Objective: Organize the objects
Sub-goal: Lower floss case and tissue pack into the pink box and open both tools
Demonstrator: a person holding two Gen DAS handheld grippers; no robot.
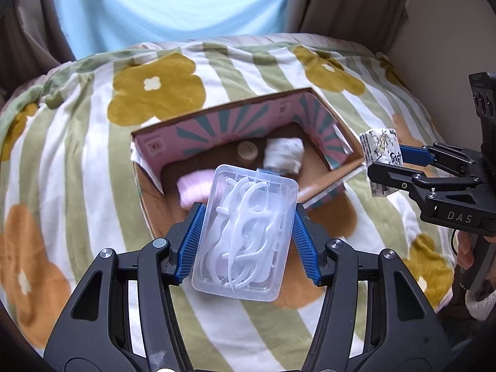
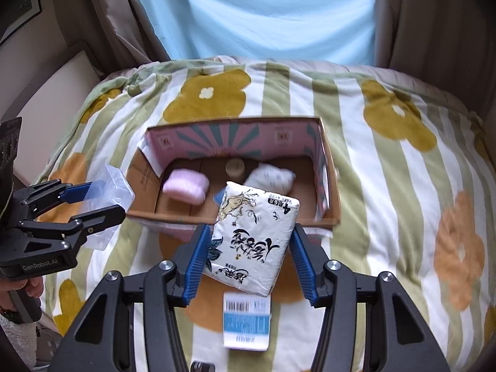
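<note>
A clear plastic box of white floss picks is clamped between the blue pads of the left gripper. Its long axis runs from about 7 o'clock to 1 o'clock in the left wrist view, and its far end overlaps the near edge of the cardboard box. In the right wrist view the same gripper is seen at 9 o'clock, with the clear box just beside the cardboard box's left flap.

The cardboard box lies open on a bed covered by a striped floral blanket. Its inner walls are printed pink with teal rays. Inside it are seen a pink soft bundle at the left, a tan round cap against the far wall, and a white patterned bundle to the right. Open blanket surrounds the cardboard box on every side.

A white tissue pack with black script is clamped in the jaws of the right gripper. Its long axis runs roughly 6 to 12 o'clock, tilted slightly toward 1, and its top reaches over the cardboard box's near wall. In the left wrist view this gripper sits at 3 o'clock, beside the cardboard box's right corner. Below the pack, a small box with a barcode and blue label lies on the blanket.
</note>
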